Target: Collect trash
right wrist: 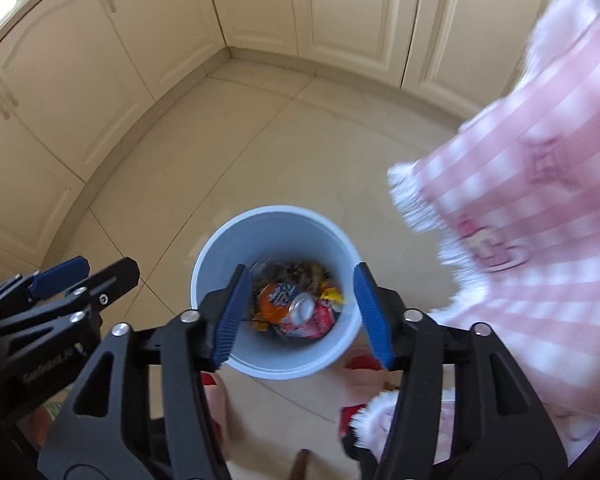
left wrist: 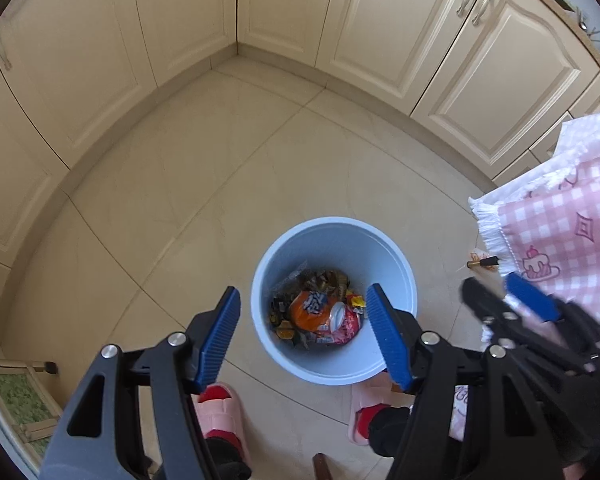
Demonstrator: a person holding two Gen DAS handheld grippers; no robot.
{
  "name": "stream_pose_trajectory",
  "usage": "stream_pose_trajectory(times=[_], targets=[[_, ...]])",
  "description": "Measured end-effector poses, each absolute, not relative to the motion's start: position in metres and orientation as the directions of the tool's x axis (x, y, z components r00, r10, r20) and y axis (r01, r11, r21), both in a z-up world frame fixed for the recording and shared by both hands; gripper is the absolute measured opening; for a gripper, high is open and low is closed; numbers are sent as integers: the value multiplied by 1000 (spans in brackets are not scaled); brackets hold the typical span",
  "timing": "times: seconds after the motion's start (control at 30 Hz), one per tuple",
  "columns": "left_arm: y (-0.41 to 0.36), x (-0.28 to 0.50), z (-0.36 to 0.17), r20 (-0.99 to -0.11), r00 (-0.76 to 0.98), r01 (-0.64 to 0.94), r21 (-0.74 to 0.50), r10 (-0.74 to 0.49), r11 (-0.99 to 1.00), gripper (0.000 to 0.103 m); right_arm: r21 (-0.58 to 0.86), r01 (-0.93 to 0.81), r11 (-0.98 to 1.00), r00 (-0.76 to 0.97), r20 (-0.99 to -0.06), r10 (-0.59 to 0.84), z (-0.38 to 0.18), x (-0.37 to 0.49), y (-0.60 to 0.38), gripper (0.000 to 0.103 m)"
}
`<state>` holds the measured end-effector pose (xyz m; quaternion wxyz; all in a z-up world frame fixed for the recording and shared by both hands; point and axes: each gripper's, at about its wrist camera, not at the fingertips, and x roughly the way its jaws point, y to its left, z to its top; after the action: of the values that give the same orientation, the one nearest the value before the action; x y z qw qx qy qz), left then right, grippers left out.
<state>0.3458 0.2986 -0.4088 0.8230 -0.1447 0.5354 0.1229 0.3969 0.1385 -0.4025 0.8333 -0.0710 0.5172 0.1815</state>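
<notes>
A light blue trash bin [left wrist: 296, 240] stands on the tiled floor and holds an orange can [left wrist: 312, 310], a red-and-white can [left wrist: 346, 322] and several wrappers. My left gripper [left wrist: 302, 336] is open and empty, above the bin's near side. The bin also shows in the right wrist view [right wrist: 220, 256], with the orange can [right wrist: 276, 298] and the red can [right wrist: 314, 318] inside. My right gripper [right wrist: 298, 316] is open and empty above the bin. The right gripper shows at the right of the left wrist view [left wrist: 500, 292]; the left gripper shows at the left of the right wrist view [right wrist: 84, 272].
A pink checked cloth with white fringe [left wrist: 560, 224] hangs at the right, blurred in the right wrist view [right wrist: 532, 216]. A small black-and-gold object [left wrist: 482, 262] lies on the floor by the cloth. Cream cabinets [left wrist: 380, 28] line the corner. Pink slippers [left wrist: 216, 404] stand below the bin.
</notes>
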Motion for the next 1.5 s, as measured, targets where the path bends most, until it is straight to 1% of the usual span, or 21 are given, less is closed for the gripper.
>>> stream_pose_trajectory(times=[0.07, 0.17, 0.23, 0.27, 0.33, 0.4, 0.43, 0.5, 0.63, 0.7, 0.73, 0.8, 0.83, 0.97, 1.13, 1.23, 1.37, 1.5], targets=[[294, 335, -383, -890, 442, -348, -59, 109, 936, 64, 23, -401, 916, 439, -873, 214, -383, 386, 137, 61], [287, 317, -343, -850, 515, -346, -88, 111, 934, 64, -28, -421, 907, 511, -833, 211, -343, 365, 130, 67], [278, 302, -316, -816, 564, -341, -91, 126, 936, 65, -52, -424, 904, 555, -804, 214, -315, 348, 122, 68], [271, 290, -298, -795, 590, -341, -85, 142, 936, 68, -57, -426, 903, 576, -787, 223, -298, 338, 116, 71], [261, 271, -272, -760, 630, -336, -84, 158, 938, 70, -62, -426, 903, 612, -755, 236, -272, 320, 107, 72], [248, 250, -240, -718, 674, -330, -85, 171, 940, 73, -86, -415, 906, 672, -700, 242, -237, 293, 93, 74], [241, 237, -221, -688, 702, -329, -86, 182, 941, 77, -96, -410, 907, 694, -678, 242, -224, 285, 85, 75], [229, 219, -191, -641, 741, -328, -82, 203, 941, 77, -98, -403, 910, 731, -633, 255, -198, 263, 68, 77], [198, 177, -138, -555, 807, -296, -89, 199, 951, 78, -83, -372, 924, 796, -541, 272, -146, 219, 25, 82], [180, 160, -117, -519, 831, -282, -86, 199, 955, 83, -67, -351, 934, 820, -503, 272, -125, 202, 2, 82], [175, 151, -108, -502, 842, -277, -86, 199, 957, 88, -55, -344, 937, 830, -486, 276, -116, 196, -9, 83], [155, 129, -86, -454, 867, -268, -79, 205, 960, 89, -45, -320, 946, 854, -446, 267, -97, 177, -29, 84], [148, 122, -78, -440, 875, -259, -77, 200, 963, 89, -42, -307, 951, 871, -416, 263, -86, 165, -42, 85], [117, 84, -44, -373, 911, -217, -70, 176, 974, 90, -29, -272, 962, 906, -344, 245, -56, 130, -77, 88], [82, 51, -10, -300, 940, -183, -41, 163, 982, 94, -18, -242, 970, 936, -266, 229, -29, 90, -114, 90], [62, 33, 7, -256, 955, -160, -30, 147, 987, 94, -19, -216, 976, 955, -213, 207, -16, 71, -132, 92], [44, 19, 19, -223, 964, -154, -11, 147, 988, 95, -5, -207, 978, 963, -180, 203, -6, 56, -148, 93], [36, 11, 24, -209, 966, -155, -1, 151, 988, 95, -3, -202, 979, 967, -159, 199, -1, 46, -157, 93]])
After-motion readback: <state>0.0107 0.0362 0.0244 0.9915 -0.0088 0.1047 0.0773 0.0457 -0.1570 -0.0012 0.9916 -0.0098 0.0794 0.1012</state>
